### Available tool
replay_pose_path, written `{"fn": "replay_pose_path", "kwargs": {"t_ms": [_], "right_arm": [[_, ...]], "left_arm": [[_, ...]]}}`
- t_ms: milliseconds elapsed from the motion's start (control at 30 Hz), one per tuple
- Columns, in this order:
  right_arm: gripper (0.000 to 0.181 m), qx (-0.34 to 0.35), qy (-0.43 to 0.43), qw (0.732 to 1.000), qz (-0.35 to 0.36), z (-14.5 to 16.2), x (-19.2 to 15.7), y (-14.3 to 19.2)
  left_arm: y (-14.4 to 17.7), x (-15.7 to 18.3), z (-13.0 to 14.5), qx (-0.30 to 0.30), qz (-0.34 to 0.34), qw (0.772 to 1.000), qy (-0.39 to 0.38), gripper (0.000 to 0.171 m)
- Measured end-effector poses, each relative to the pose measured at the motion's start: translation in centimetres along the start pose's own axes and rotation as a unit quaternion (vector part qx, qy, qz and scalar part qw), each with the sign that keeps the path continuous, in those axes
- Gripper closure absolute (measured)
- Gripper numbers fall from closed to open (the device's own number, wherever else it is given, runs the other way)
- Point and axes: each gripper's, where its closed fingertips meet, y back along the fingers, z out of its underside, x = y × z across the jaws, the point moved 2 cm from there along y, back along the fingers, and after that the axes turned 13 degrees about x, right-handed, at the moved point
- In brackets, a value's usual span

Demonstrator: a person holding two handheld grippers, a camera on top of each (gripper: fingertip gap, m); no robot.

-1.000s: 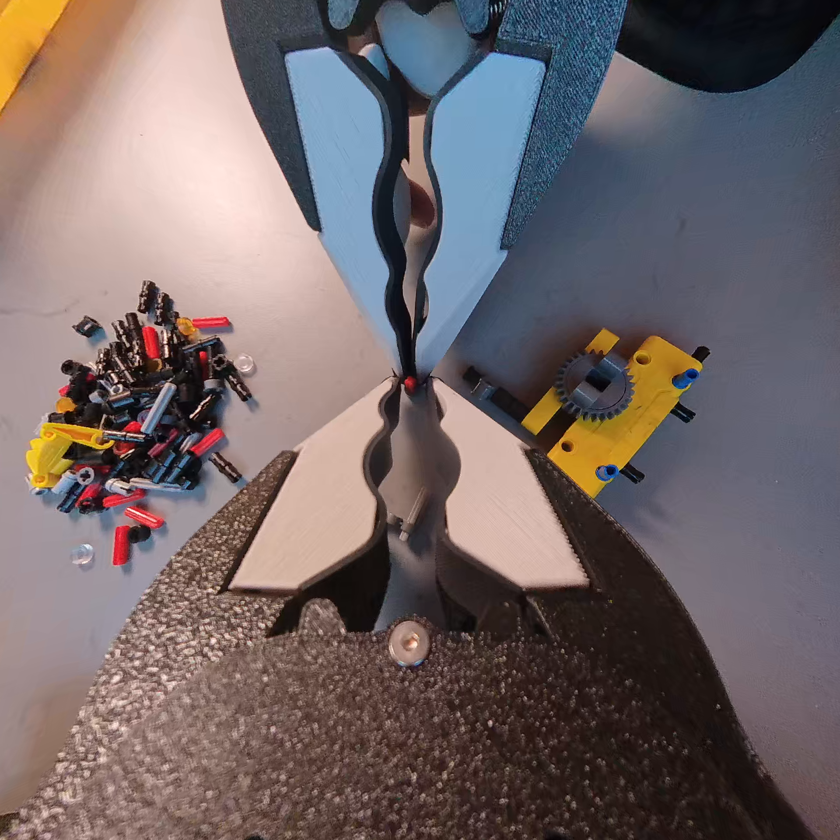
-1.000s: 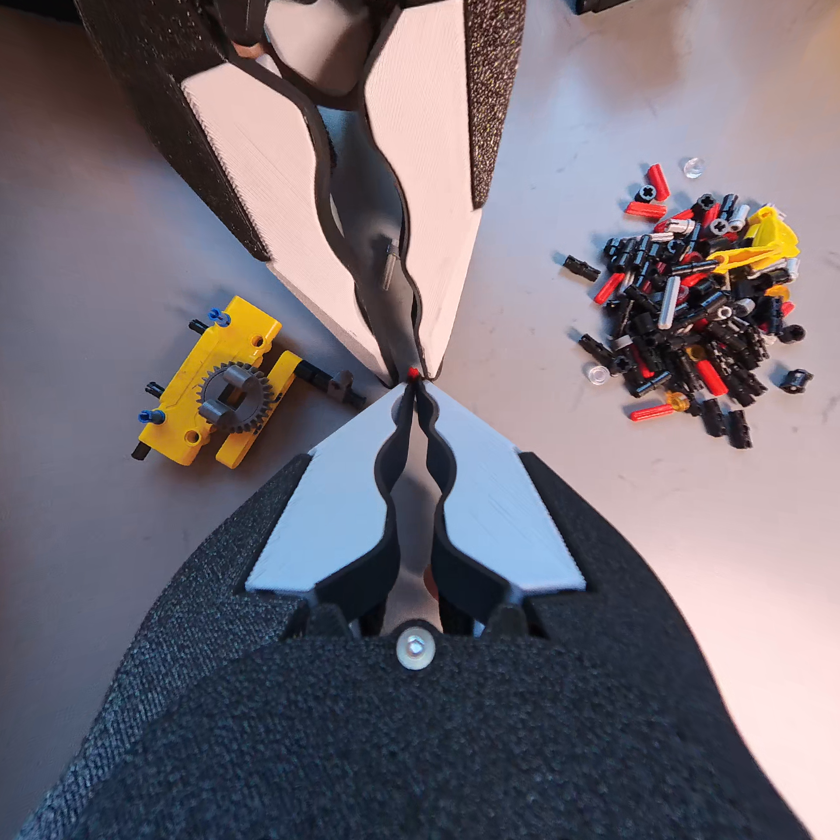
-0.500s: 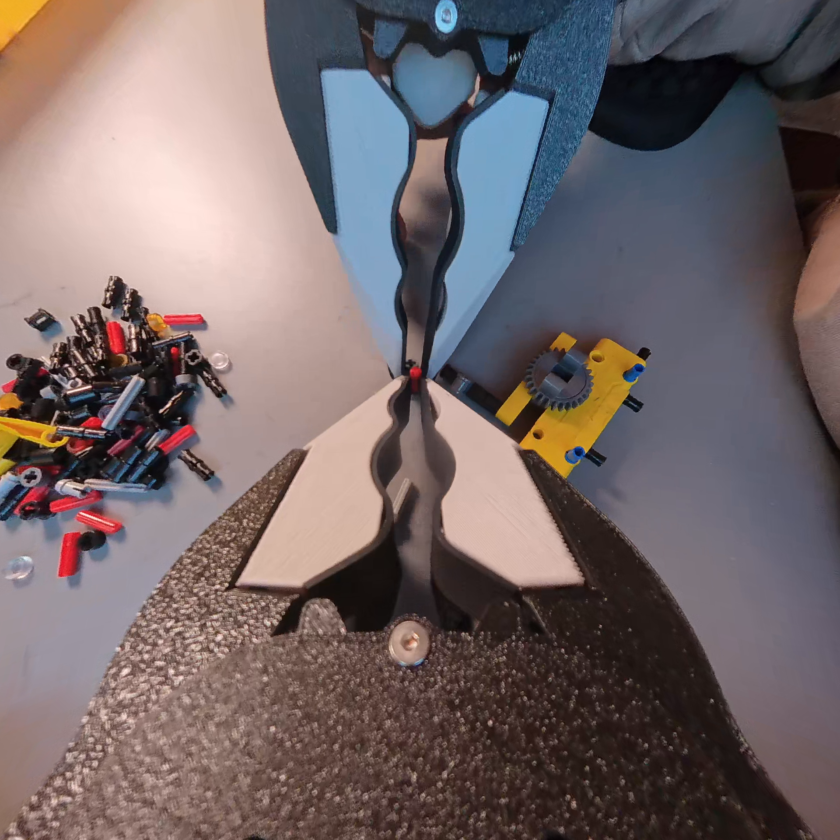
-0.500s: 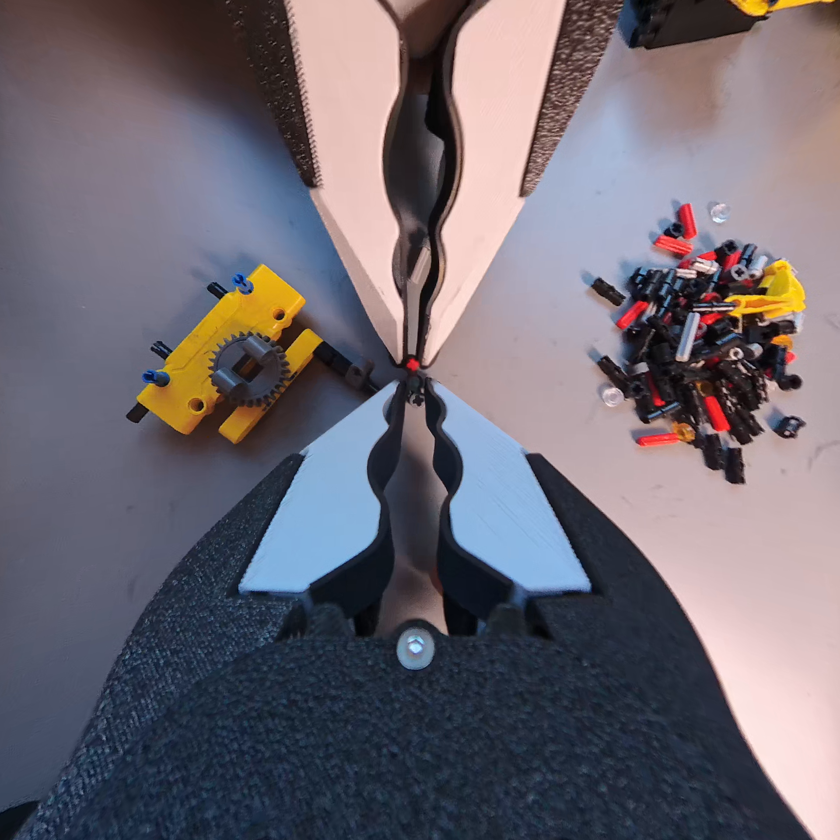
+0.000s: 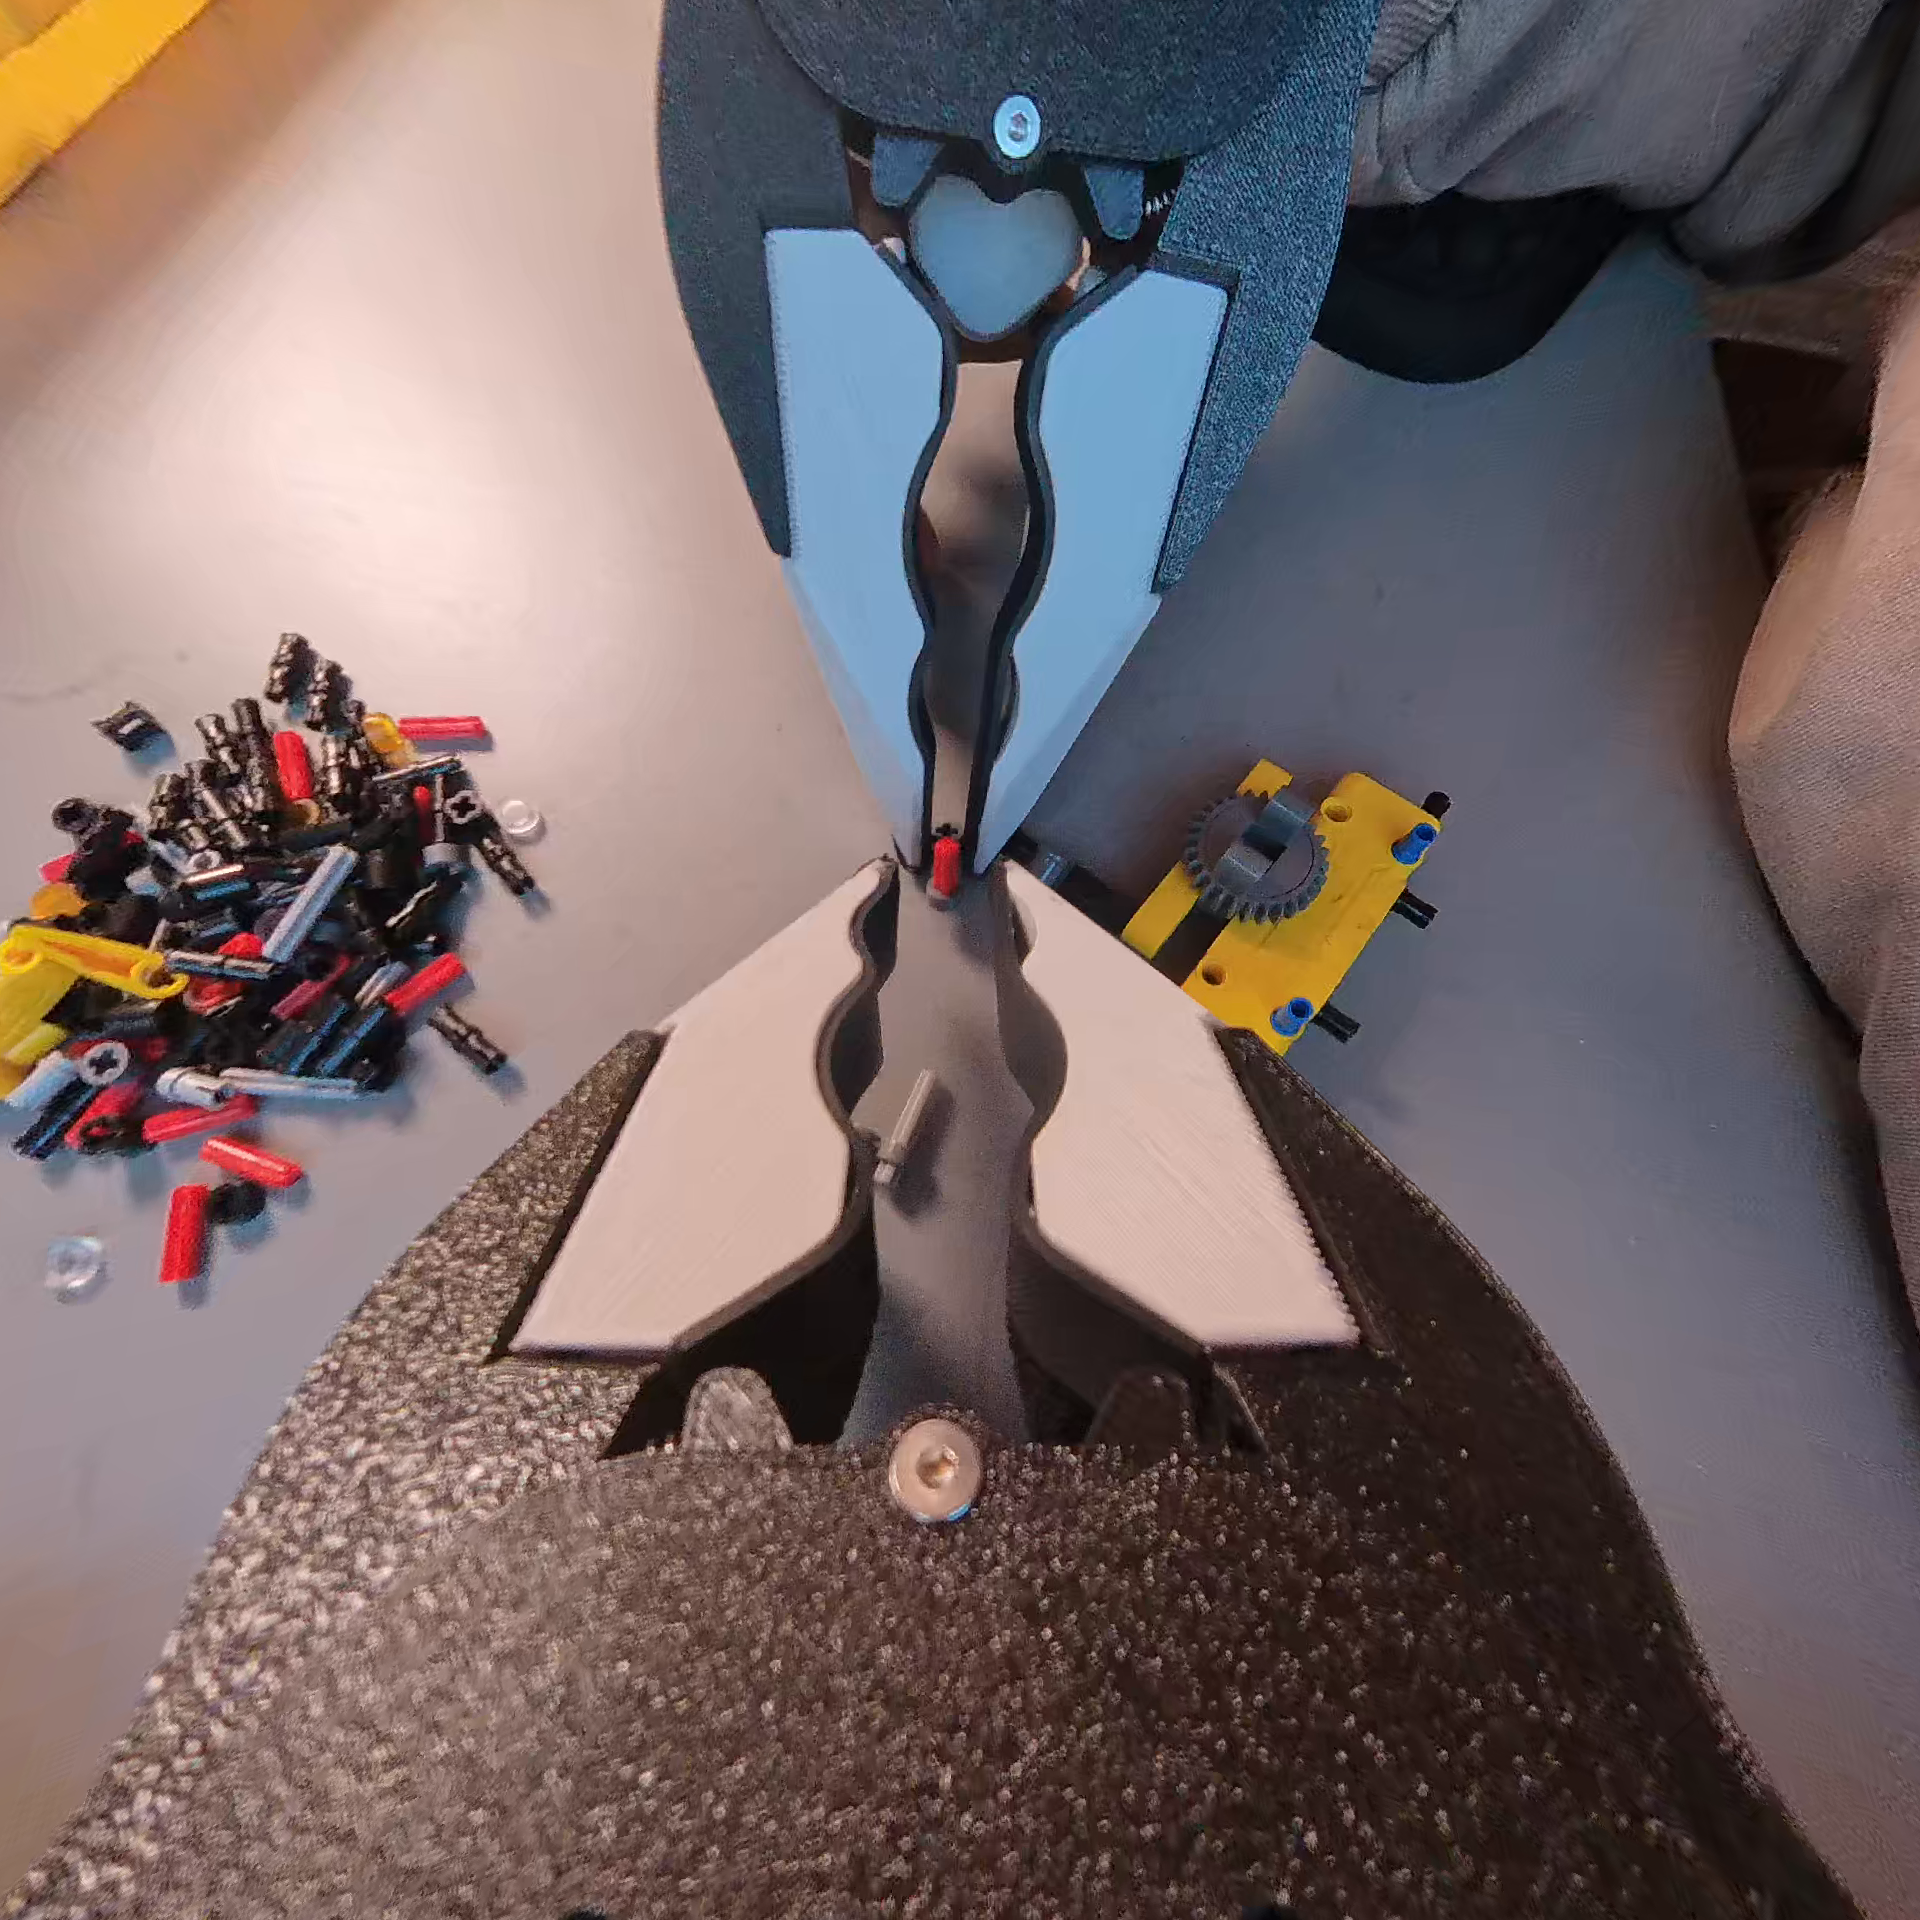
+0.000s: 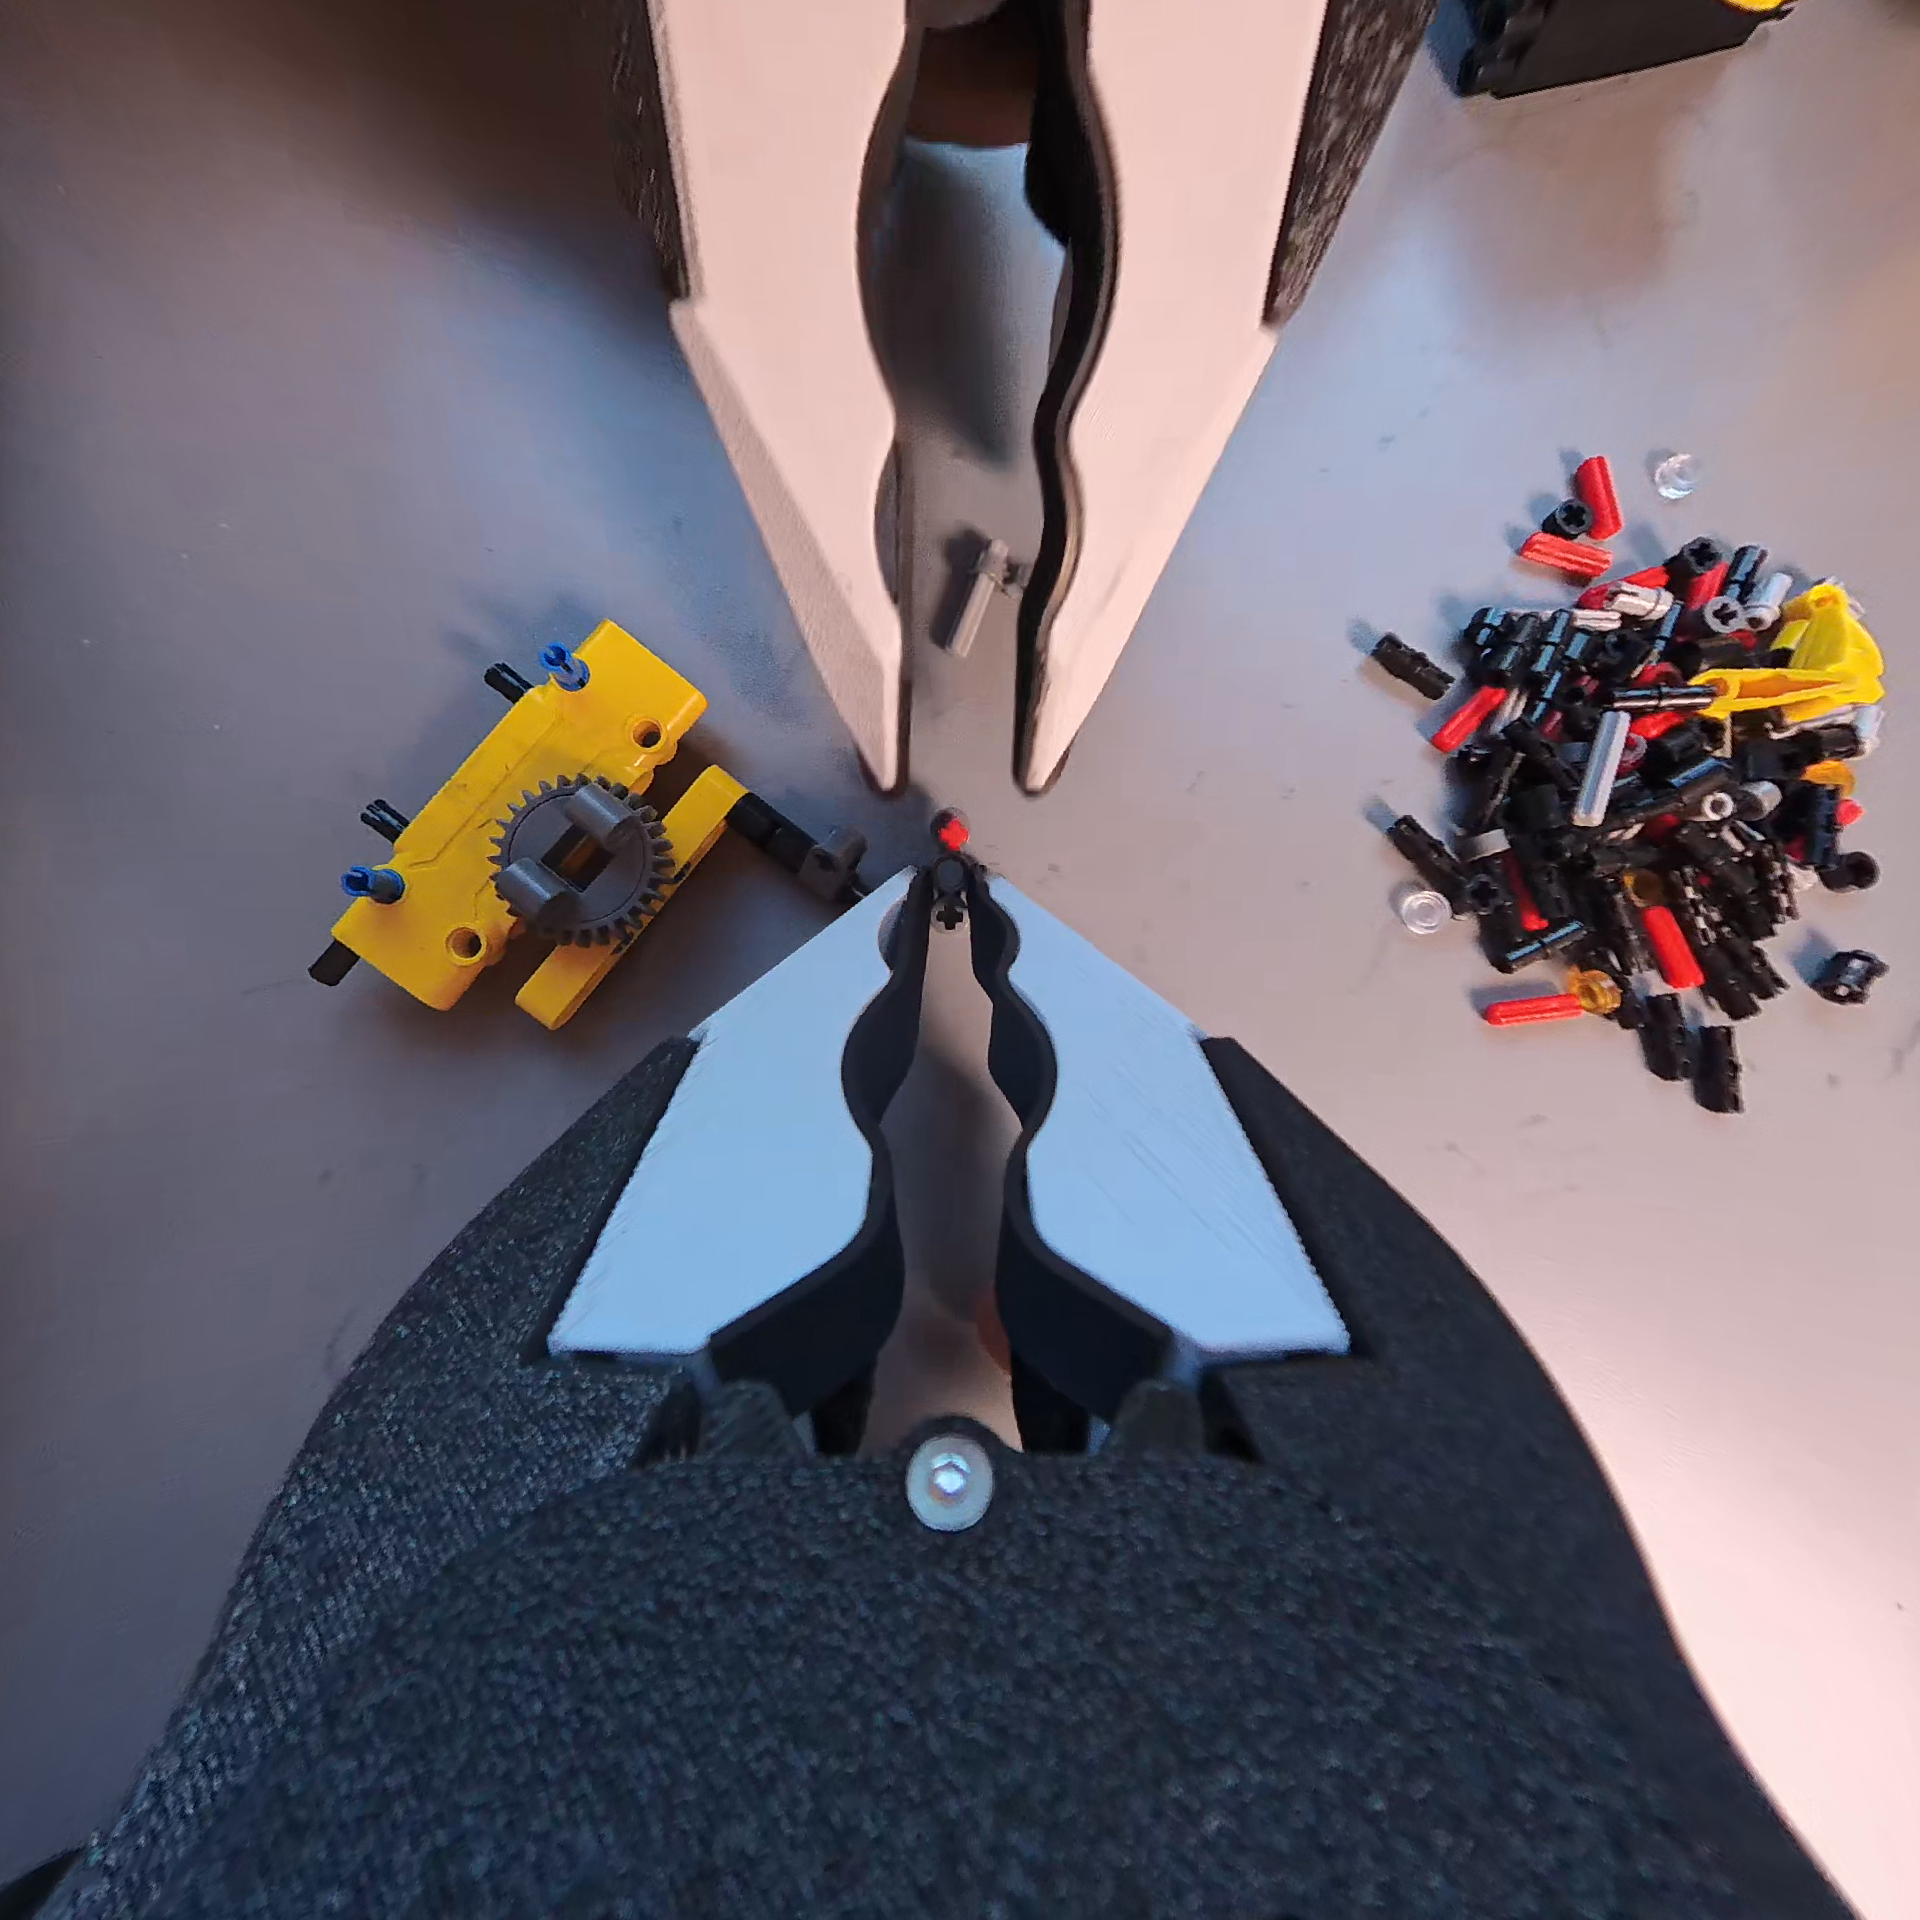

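My right gripper is shut on a small red-and-black pin, whose red end sticks out past the fingertips. My left gripper faces it tip to tip and is open, with its tips on either side of the pin's red end and not touching it. In the right wrist view the left gripper comes in from the top, its jaws apart. A loose grey pin lies on the table between the left fingers. A yellow block with a grey gear lies beside the grippers.
A pile of small black, red, grey and yellow pieces lies on the grey table and also shows in the right wrist view. A person's sleeve is at the right. A black object sits at the far edge. Only a small space, under 4 cm, lies between the two pairs of fingers.
My left gripper has opened and let go of the red pin end that both grippers pinched before. The right gripper still holds the pin, and the two grippers have drawn slightly apart.
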Motion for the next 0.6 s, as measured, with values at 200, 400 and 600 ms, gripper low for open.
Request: {"fn": "replay_pose_path", "kwargs": {"t_ms": [200, 400, 600], "right_arm": [[0.175, -0.003, 0.004, 1.0, 0.002, 0.0, 0.0, -0.1], [0.176, -0.012, -0.008, 1.0, 0.005, 0.1, -0.1, -0.2], [0.175, -0.003, -0.021, 1.0, 0.0, 0.2, 0.0, -0.2]], "left_arm": [[-0.7, 0.0, 0.3, -0.005, -0.011, 1.0, -0.017, 0.169], [1.1, 0.4, -5.0, 0.151, 0.008, 0.988, 0.031, 0.171], [1.9, -1.3, -3.5, 0.089, -0.041, 0.995, -0.002, 0.171]]}}
